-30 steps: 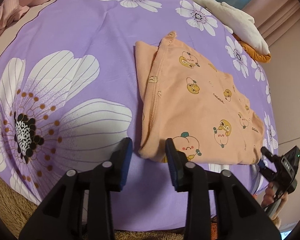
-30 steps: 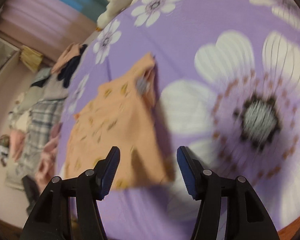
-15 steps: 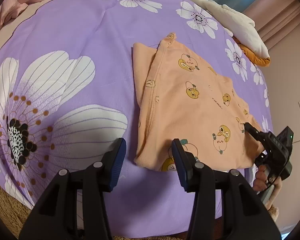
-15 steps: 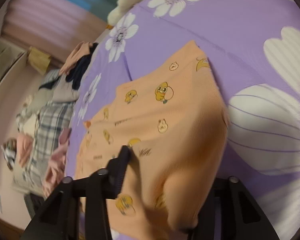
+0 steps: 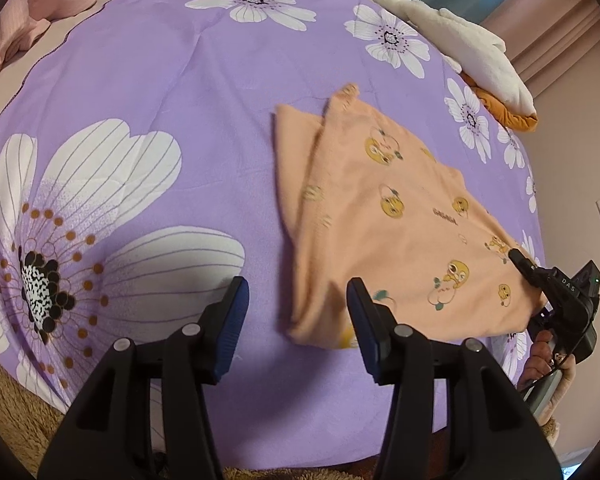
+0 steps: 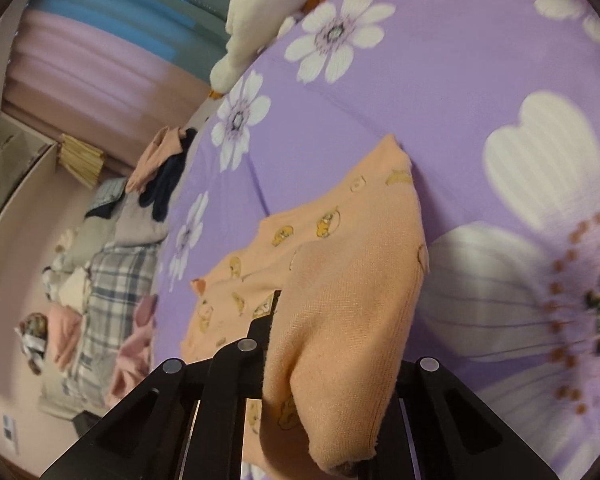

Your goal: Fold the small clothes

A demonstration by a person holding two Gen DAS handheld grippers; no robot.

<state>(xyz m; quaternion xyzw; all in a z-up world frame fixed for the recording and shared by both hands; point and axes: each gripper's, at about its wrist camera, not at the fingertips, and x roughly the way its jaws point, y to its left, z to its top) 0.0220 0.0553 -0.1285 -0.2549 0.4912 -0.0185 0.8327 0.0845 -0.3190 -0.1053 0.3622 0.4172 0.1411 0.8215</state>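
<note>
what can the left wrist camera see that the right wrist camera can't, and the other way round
Left wrist only: the left gripper, jaws open on nothing, the right gripper from outside with the hand holding it, and pink clothes at the far corner.
Right wrist only: a heap of clothes beside the bed, including a plaid piece.
Both: the orange garment, pinched at its near corner by the right gripper, the purple flowered bedspread and the cream plush.

— We see a purple bedspread (image 5: 204, 92) printed with large white flowers, covering the bed.
— We also note a cream plush blanket (image 5: 460, 36) over an orange cloth (image 5: 512, 116) at its far edge, and a pink garment (image 5: 32, 16) at the far left corner.
— Beside the bed, we see a heap of plaid and pink laundry (image 6: 108, 300).
</note>
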